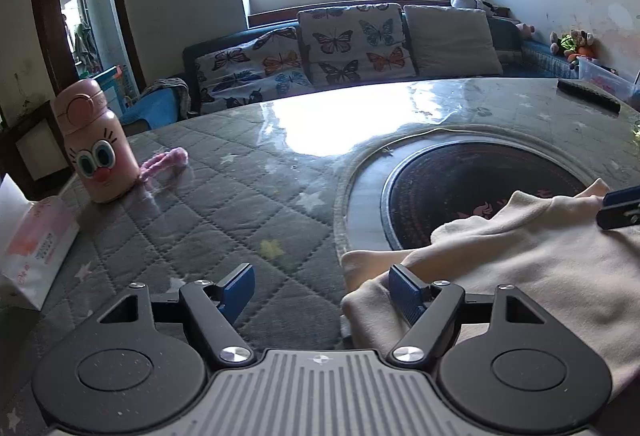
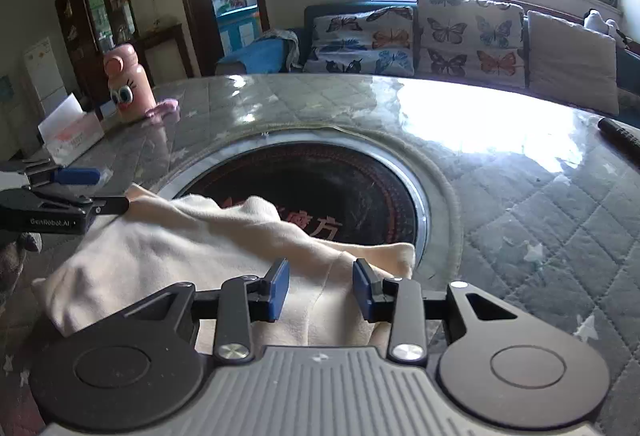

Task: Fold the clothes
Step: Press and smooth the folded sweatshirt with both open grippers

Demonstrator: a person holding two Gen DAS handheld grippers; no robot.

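Observation:
A cream garment (image 1: 520,260) lies rumpled on the table, partly over the round black cooktop (image 1: 460,180). My left gripper (image 1: 322,292) is open at the garment's left edge, its right finger resting on the cloth and its left finger over bare quilted cover. In the right wrist view the same garment (image 2: 180,248) spreads to the left, and my right gripper (image 2: 322,288) stands open over its near right part, with cloth showing between the blue pads. The left gripper (image 2: 80,192) shows at the far left of that view, and the right one's finger (image 1: 620,206) at the right edge of the left view.
A pink cartoon bottle (image 1: 94,140) and a pink fuzzy item (image 1: 164,162) stand at the table's left. A tissue pack (image 1: 32,240) sits nearer. A dark remote (image 1: 588,94) lies at the far right. The cooktop (image 2: 320,192) sits mid-table. A sofa with butterfly cushions (image 1: 348,40) is behind.

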